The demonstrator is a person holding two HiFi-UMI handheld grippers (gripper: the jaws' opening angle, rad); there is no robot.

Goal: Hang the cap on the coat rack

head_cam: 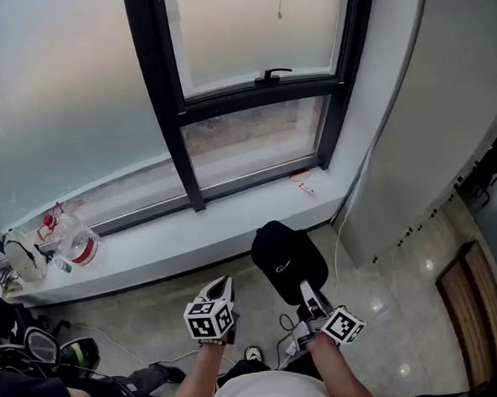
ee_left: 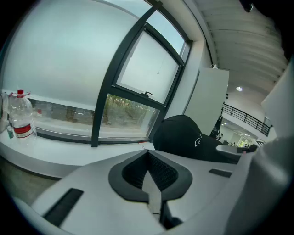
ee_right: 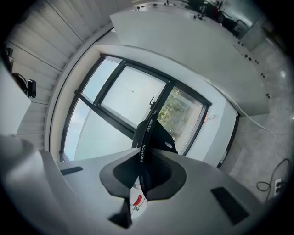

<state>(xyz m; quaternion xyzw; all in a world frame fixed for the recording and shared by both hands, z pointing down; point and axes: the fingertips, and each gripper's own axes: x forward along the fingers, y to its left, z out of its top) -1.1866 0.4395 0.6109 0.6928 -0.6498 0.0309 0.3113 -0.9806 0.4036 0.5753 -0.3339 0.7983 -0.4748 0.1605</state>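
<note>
A black cap (head_cam: 287, 260) with a small white logo hangs in the air over the floor below the window sill (head_cam: 192, 239). My right gripper (head_cam: 307, 290) is shut on its rear edge; in the right gripper view a black strap printed FASHION runs between the jaws (ee_right: 143, 170) and the cap (ee_right: 156, 135) rises beyond them. My left gripper (head_cam: 222, 286) hovers just left of the cap, shut with nothing in it (ee_left: 149, 178). The left gripper view shows the cap (ee_left: 183, 135) to its right. No coat rack is in view.
A clear plastic bottle with a red label (head_cam: 75, 242) (ee_left: 20, 120) and a white object (head_cam: 23, 253) stand on the sill at left. A dark-framed window with a handle (head_cam: 273, 74) fills the wall ahead. A white cable (head_cam: 350, 208) runs down the corner. A wooden panel (head_cam: 473, 297) lies at right.
</note>
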